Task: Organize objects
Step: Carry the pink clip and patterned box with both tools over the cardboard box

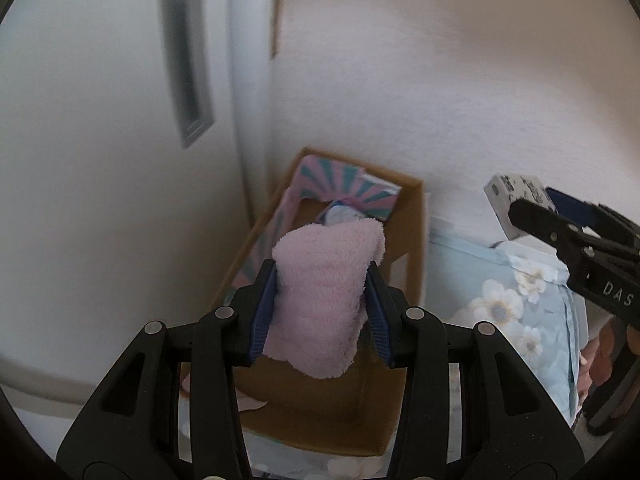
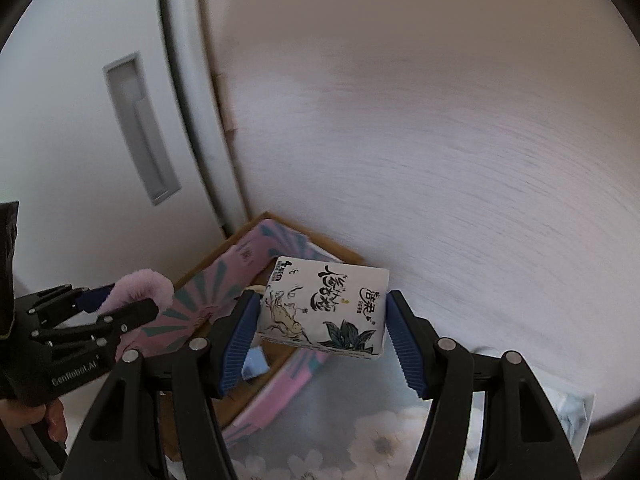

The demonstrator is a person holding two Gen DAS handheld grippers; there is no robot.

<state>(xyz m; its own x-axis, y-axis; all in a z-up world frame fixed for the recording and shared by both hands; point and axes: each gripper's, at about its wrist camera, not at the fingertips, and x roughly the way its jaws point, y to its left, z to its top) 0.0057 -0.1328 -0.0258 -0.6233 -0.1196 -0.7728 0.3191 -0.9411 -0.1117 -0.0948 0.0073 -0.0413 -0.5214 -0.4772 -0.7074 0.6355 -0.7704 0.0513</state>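
Observation:
My left gripper [image 1: 322, 280] is shut on a folded pink fluffy cloth [image 1: 326, 296], held above an open cardboard box [image 1: 414, 240] with a pink and teal striped lining. My right gripper [image 2: 320, 320] is shut on a white tissue pack [image 2: 326, 308] printed with black script and dark leaves, which hangs over the box's [image 2: 200, 272] far corner. In the left wrist view the right gripper [image 1: 532, 210] with the tissue pack [image 1: 512, 200] shows at the right edge. In the right wrist view the left gripper [image 2: 120, 304] with the pink cloth [image 2: 140, 286] shows at the left.
The box stands in a corner between a white door [image 1: 100, 160] with a recessed grey handle [image 1: 186, 60] and a pale wall [image 1: 460, 100]. A light blue flowered fabric [image 1: 512, 308] lies to the right of the box. A small blue-and-white item [image 1: 340, 213] lies inside it.

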